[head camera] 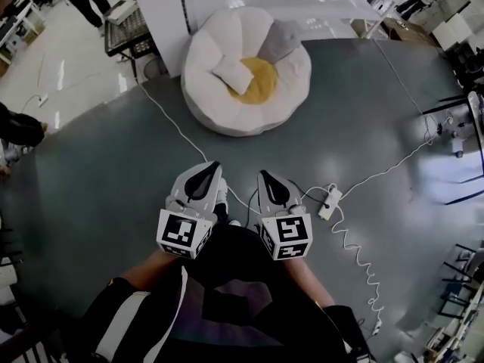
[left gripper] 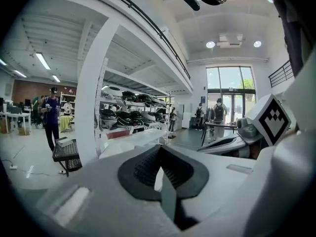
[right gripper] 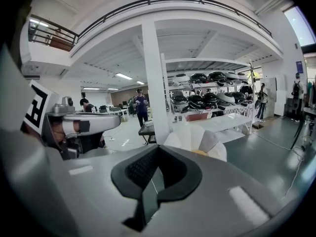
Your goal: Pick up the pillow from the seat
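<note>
White pillow [head camera: 233, 75] on round seat [head camera: 206, 100]

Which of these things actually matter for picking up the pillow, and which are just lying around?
Job: cream square pillow, grey pillow, round white padded seat, left gripper, right gripper.
Lying about: white power strip, white floor cable, black wire cart.

The seat [head camera: 212, 112] sits on the floor [head camera: 113, 150] at upper centre, the pillow [head camera: 233, 75] lying on it. Below it, left claw [head camera: 212, 168] and right claw [head camera: 264, 176] hang side by side, a power strip [head camera: 330, 201] to their right.
</note>
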Available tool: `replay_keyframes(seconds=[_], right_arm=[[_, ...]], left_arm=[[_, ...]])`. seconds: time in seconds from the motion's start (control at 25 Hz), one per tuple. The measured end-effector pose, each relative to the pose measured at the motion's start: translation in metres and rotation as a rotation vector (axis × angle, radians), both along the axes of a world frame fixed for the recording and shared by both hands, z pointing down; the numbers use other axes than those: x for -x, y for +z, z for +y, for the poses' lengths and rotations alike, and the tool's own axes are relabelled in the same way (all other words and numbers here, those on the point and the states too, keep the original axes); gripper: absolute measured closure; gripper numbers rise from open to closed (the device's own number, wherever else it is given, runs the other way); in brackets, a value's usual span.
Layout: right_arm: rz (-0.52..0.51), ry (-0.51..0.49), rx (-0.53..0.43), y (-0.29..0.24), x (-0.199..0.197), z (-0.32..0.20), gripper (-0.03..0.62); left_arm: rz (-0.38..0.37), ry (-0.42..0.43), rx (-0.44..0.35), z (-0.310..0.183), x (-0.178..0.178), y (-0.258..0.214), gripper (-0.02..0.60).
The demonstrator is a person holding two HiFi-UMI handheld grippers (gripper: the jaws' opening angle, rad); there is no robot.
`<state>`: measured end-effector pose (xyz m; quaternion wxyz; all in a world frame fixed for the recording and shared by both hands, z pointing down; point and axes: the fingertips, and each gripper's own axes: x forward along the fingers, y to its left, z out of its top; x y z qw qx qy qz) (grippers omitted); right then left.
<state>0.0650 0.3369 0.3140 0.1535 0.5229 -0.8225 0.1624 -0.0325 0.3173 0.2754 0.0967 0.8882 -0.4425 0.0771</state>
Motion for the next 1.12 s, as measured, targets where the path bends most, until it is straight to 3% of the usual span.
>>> replay_keyframes(seconds=[0.48,0.76,1.12], right_arm=[[0.076,0.031,0.038,0.003,0.008,-0.1,0.592],[0.096,0.049,0.026,-0.002,0.015,-0.145,0.592],[0.11,0.015,-0.009,-0.012,0.025,-0.187,0.592]], left_arm=[[0.041,0.032,0.042,-0.112,0.009,0.011,0.58],[0.061,0.043,0.026,-0.156,0.018,0.009,0.58],[0.076,-0.012,0.003,-0.191,0.034,0.003,0.58]])
